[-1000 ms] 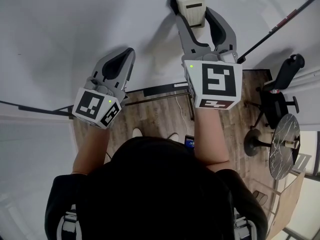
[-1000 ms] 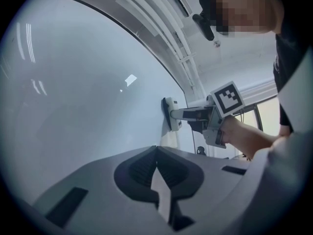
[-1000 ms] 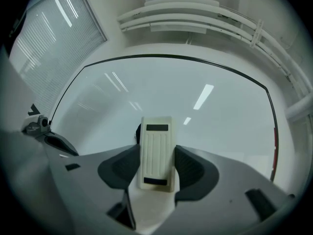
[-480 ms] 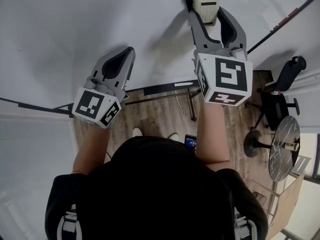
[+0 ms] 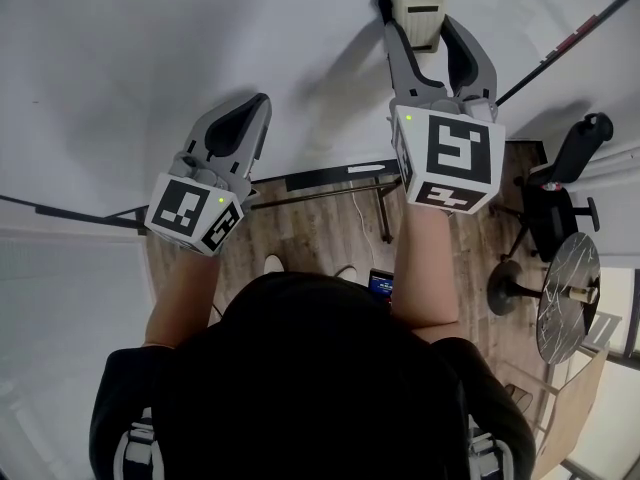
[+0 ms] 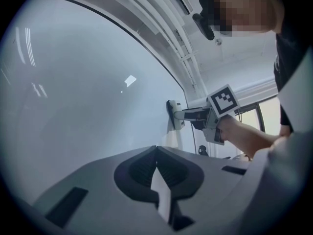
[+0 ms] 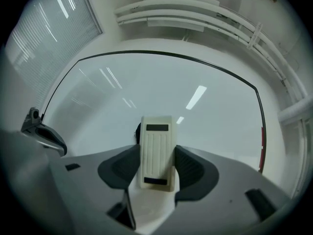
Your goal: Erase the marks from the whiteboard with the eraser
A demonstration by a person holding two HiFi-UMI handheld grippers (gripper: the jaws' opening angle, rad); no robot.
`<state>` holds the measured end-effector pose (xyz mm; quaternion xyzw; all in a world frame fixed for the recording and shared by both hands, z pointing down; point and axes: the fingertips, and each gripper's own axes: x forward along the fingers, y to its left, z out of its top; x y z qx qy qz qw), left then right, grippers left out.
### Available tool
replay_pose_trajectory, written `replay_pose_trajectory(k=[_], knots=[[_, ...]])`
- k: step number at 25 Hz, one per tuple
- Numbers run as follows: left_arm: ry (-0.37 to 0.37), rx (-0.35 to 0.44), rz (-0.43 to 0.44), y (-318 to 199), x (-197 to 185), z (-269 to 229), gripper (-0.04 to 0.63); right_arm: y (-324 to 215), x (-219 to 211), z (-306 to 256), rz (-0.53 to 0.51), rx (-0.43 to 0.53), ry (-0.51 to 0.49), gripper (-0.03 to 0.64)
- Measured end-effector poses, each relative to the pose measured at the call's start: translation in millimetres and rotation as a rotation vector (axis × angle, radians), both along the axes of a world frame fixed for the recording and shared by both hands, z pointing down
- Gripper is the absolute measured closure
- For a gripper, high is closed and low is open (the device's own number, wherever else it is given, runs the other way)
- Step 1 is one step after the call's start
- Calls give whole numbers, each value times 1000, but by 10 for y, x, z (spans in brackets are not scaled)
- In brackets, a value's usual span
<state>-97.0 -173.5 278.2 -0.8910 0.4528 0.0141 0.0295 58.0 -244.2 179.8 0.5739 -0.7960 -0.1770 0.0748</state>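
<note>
Gripping the cream eraser (image 5: 414, 8) (image 7: 156, 148) in the right gripper (image 5: 421, 26) (image 7: 157, 153), fingers shut against its two long sides, top end poking past the fingertips. Pressing its dark underside flat to the whiteboard (image 5: 150, 58) (image 7: 161, 92) (image 6: 73, 106), toward the black-framed right edge. Holding the left gripper (image 5: 262, 100) (image 6: 156, 149) off to the left near the board's bottom edge, fingers closed together on nothing, well apart from the eraser. Past that bottom edge: wood floor (image 5: 320, 230), black office chair (image 5: 560, 183), round table (image 5: 568, 293), none of it between fingers and board.
</note>
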Motion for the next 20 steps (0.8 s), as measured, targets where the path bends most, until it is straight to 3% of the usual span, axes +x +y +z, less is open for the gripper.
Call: replay_pose_trajectory(k=[5,14,20], knots=[[1,-7,5,-89,1,7,589,-42,-23,1,-4,-9,7,394],[3,0,22,-45,91,-16,589,-52,223,4,97,-2,69,394],[4,3,27,-24,60,-42,590,-85,486,5,152,-7,42,394]])
